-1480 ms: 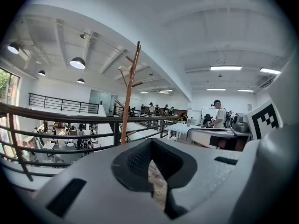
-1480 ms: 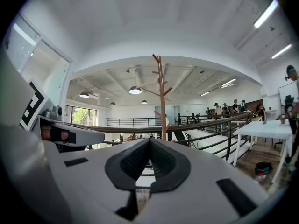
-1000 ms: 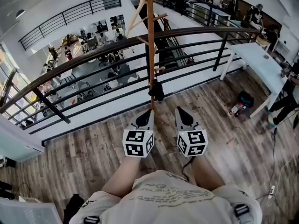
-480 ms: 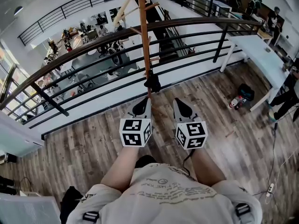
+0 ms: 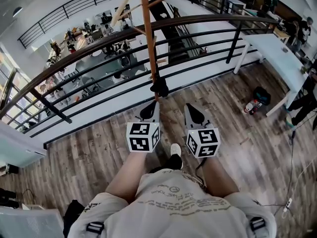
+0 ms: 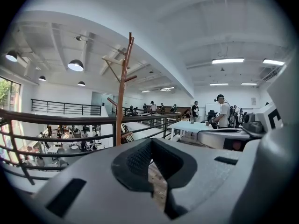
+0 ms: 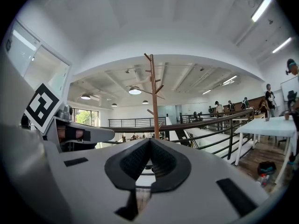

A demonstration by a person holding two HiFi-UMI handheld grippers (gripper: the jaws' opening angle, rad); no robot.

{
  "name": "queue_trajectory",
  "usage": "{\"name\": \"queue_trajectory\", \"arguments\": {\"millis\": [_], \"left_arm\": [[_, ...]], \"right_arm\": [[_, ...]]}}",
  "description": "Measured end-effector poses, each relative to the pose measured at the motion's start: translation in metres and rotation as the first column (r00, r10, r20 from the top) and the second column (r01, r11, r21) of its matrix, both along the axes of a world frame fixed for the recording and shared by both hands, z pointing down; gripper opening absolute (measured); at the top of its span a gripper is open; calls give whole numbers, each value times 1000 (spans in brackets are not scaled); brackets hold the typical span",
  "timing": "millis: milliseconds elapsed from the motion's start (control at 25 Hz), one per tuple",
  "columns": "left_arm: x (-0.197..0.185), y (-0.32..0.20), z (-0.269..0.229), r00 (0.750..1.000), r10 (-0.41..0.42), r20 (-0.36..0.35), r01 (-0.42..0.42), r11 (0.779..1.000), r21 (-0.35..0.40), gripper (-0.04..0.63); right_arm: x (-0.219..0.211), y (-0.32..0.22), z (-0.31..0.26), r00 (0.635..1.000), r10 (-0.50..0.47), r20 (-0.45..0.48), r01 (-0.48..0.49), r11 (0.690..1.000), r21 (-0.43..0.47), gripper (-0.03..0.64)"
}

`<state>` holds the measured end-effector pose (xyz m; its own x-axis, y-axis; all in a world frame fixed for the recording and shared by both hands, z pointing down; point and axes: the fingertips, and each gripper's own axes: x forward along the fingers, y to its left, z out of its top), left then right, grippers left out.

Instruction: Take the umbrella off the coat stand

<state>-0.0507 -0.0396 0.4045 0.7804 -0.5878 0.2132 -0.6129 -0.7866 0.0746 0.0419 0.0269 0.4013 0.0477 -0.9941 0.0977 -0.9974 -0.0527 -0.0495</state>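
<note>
Left gripper (image 5: 151, 109) & right gripper (image 5: 192, 111) sit side by side over the wood floor (image 5: 89, 152), both pointing at the coat stand (image 5: 147, 38) — neither touches it. Each has its jaws closed, tips together, nothing betw. them. The umbrella (image 5: 159, 87) is a dark folded bundle hanging low on the stand's pole, just ahead of the left gripper's tips, w/ the dark railing (image 5: 218, 18) right behind. A white table (image 5: 277, 63) stands off to the right. The person's shoe (image 5: 175, 150) shows betw. the two marker cubes.
</note>
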Motion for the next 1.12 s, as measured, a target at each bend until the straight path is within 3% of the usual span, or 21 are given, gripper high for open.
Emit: {"name": "queue_trajectory", "arguments": {"millis": [160,440,1120], "left_arm": [[-1,-6,7,1000,-1,-2,1,1000,-3,5],[45,-39,17,1000,-14,0,14,1000,-13,5],[124,-169,31,997,-76,0,76,997,-27,5]], "right_arm": [[-3,-1,7,1000,-2,-15,2,1000,-4,3],[45,-36,13,1000,-10,-21,9,1000,-11,3],[123,-177,23,995,-102,-25,101,995,-18,3]]}}
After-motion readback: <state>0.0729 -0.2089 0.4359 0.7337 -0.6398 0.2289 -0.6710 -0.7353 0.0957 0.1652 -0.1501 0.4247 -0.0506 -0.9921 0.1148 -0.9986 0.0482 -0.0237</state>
